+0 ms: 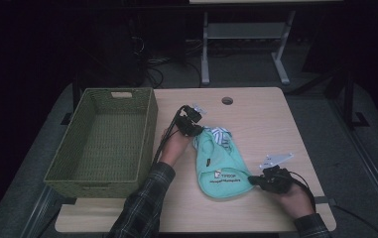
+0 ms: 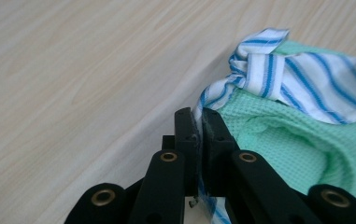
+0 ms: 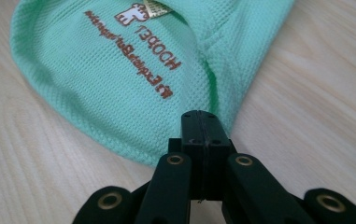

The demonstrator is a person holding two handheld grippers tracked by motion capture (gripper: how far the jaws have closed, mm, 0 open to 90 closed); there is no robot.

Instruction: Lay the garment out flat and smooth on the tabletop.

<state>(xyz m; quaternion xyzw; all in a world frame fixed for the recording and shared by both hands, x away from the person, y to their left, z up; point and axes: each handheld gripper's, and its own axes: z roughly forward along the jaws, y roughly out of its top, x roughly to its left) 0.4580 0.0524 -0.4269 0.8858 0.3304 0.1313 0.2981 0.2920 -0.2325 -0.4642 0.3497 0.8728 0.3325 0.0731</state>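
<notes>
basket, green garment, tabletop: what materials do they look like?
Basket: woven fibre or wicker-like strands, olive green, matte; the ribbed weave shows on walls and floor. Green garment: soft knit, likely cotton or synthetic, with a waffle-like texture and brown print. Tabletop: pale wood-grain surface, probably laminate, with a slight sheen.

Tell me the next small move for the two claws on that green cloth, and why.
Probably lift both together toward the basket. The left claw is shut on the striped cloth at the green cloth's far end; the right claw is shut at its near edge. The basket beside it has nothing in it.
</notes>
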